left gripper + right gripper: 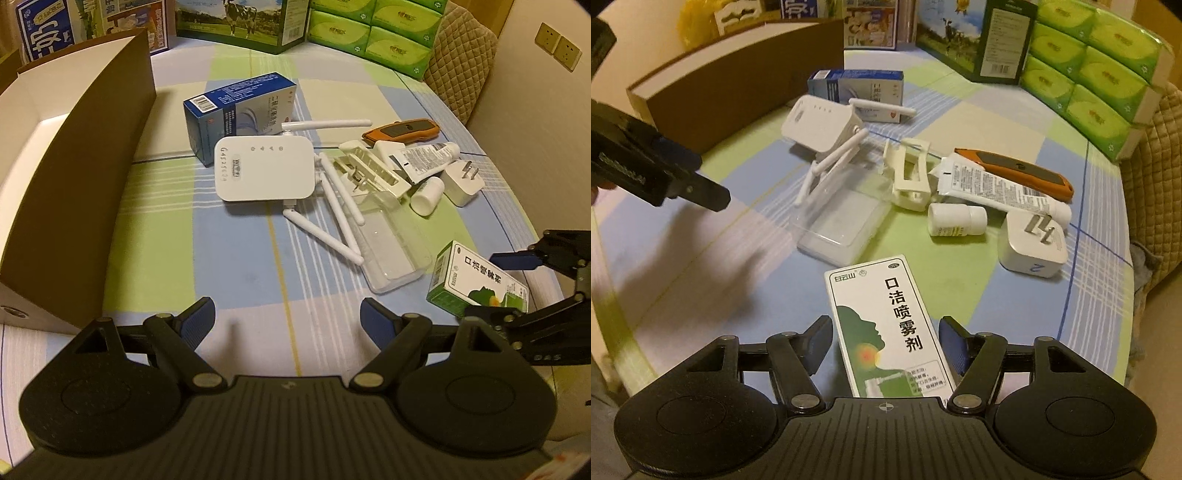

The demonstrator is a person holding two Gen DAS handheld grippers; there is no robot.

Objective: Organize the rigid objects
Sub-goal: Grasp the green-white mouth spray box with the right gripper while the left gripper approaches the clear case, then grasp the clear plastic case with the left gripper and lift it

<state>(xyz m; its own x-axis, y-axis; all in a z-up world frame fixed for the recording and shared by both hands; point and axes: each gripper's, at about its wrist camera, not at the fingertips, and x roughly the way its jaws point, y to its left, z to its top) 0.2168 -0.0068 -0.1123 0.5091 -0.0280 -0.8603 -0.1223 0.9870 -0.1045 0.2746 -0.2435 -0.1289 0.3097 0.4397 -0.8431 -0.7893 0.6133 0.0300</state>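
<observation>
A green and white spray box (890, 328) lies on the checked cloth between the open fingers of my right gripper (886, 341), which do not touch it. It also shows in the left wrist view (480, 282), with the right gripper (517, 280) around it. My left gripper (288, 321) is open and empty above bare cloth. Ahead lie a white WiFi router with antennas (264, 168), a blue box (240, 110), a clear plastic case (388, 243), a cream plastic frame (373, 168), a tube (428, 157), a white bottle (428, 194), a white plug adapter (463, 181) and an orange knife (402, 129).
An open cardboard box (81, 158) stands at the left. Milk cartons (240, 22) and green tissue packs (369, 33) line the back. A quilted cushion (461, 70) sits at the back right. The left gripper (657, 166) shows at the left of the right wrist view.
</observation>
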